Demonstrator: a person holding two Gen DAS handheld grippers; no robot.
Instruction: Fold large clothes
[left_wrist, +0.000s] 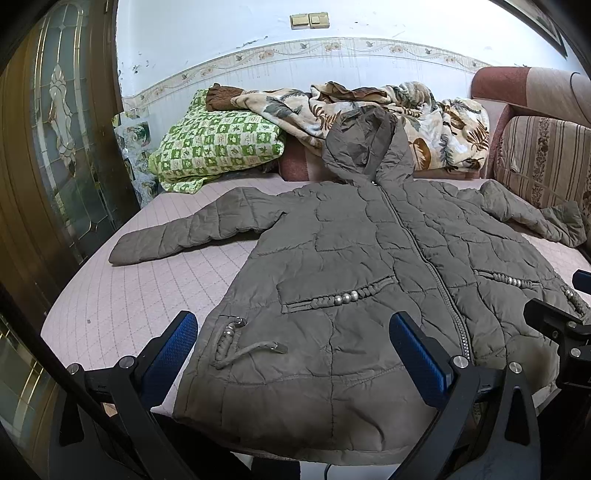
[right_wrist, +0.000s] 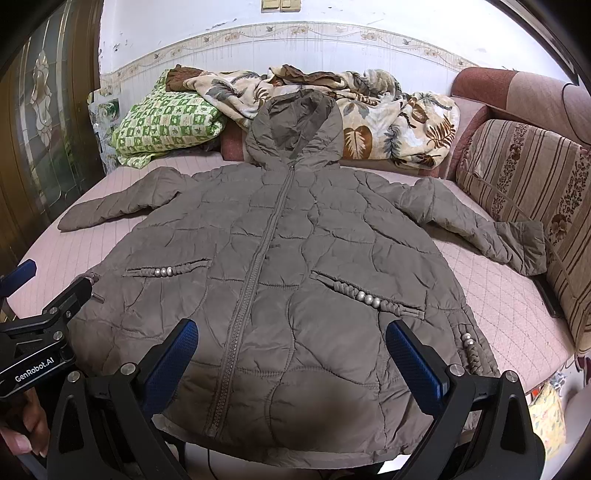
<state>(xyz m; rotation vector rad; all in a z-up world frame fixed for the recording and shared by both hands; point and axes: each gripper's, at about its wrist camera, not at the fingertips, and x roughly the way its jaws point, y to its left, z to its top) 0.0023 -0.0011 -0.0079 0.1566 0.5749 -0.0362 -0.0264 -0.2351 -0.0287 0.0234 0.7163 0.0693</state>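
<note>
Two spread grippers (left_wrist: 291, 354) (right_wrist: 291, 354), one jacket (right_wrist: 280, 280)

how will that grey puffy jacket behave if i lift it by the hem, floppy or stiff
Probably floppy: the quilted jacket lies flat with creased, soft panels, so it should sag between the left gripper and right gripper. Its padding suggests bulky but fairly light. The spread sleeves would likely drag and dangle.

Jacket (right_wrist: 295, 266) spread on bed (right_wrist: 509, 314), hood toward blanket (right_wrist: 388, 110) behind; pillow (right_wrist: 166, 122) back left
</note>
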